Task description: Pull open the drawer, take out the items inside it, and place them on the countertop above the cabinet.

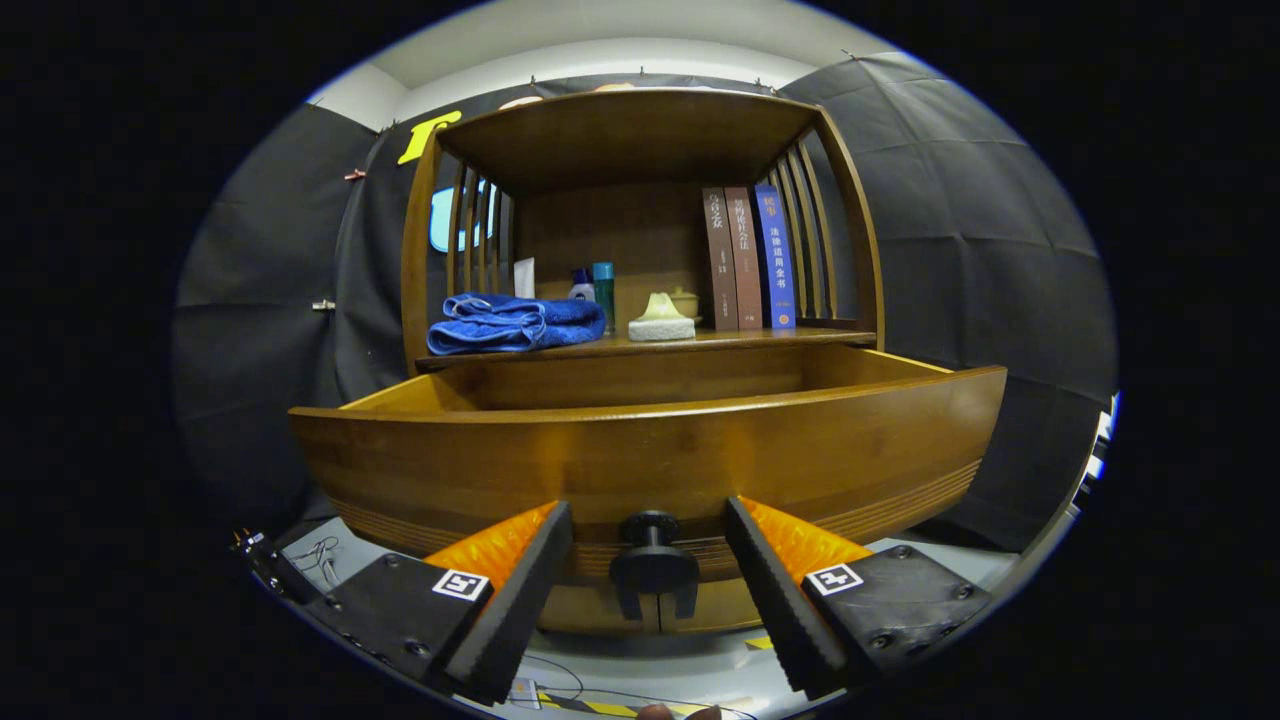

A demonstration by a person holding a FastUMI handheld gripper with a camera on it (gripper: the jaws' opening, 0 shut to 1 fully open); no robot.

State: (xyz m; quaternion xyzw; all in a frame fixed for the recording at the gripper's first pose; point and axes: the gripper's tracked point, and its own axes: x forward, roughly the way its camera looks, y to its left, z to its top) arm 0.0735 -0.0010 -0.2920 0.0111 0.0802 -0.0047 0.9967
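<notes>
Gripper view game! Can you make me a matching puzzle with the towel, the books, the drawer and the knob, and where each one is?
Things:
1. blue towel
2. books
3. drawer
4. knob

Places or states:
A. between the open fingers of the gripper
B. pulled out below the shelf
C. folded on the shelf, beside the bottles
D. standing upright against the side slats

Pairs: 1-C, 2-D, 3-B, 4-A
</notes>
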